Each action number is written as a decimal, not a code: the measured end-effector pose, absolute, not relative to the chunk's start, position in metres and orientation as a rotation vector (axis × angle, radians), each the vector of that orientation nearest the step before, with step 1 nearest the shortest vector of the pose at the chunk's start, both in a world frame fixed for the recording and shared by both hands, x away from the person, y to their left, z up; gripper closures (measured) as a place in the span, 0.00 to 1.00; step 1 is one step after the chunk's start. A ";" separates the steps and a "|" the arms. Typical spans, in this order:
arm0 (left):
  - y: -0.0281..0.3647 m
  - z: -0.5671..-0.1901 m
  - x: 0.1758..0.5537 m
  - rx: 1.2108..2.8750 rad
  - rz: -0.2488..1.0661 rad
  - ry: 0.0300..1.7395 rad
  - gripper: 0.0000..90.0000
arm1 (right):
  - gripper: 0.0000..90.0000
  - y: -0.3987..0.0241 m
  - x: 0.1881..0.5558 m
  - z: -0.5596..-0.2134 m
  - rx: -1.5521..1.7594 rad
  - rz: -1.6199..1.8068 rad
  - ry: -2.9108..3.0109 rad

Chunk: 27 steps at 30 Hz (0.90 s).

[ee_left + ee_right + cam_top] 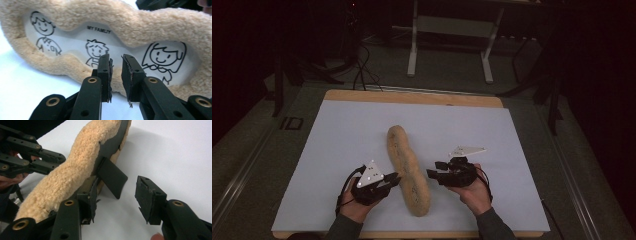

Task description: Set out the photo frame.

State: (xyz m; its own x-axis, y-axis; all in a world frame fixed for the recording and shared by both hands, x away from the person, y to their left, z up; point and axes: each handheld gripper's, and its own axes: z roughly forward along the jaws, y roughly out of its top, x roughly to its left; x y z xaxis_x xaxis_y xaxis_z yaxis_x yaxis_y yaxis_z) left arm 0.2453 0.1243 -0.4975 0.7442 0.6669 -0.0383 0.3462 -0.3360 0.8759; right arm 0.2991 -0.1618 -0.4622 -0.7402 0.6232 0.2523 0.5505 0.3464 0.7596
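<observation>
**Frame Stood Between the Two Grippers**

The fuzzy picture frame stood on edge between the left gripper and the right gripper, blocking any straight path from one to the other. Just ahead of the right gripper's jaws, the frame's black back stand jutted out over the white mat. Outward of each gripper, away from the frame, the mat lay bare. Beyond the frame's far end the mat was likewise free.

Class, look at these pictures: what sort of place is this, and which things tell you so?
Probably a lab or recording room, not a home: a white mat on a wooden table, cables trailing over a dim floor, and a metal stand behind.
</observation>
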 end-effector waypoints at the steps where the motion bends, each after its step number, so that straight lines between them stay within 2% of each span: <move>1: 0.127 -0.497 0.247 1.944 0.409 0.783 0.86 | 0.56 -0.162 0.299 -0.461 1.101 1.371 2.511; 15: 0.146 -0.494 0.252 1.907 0.445 0.866 0.81 | 0.42 -0.160 0.285 -0.441 1.090 1.467 2.526; 27: 0.155 -0.493 0.255 1.888 0.463 0.905 0.79 | 0.36 -0.143 0.273 -0.445 1.050 1.423 2.566</move>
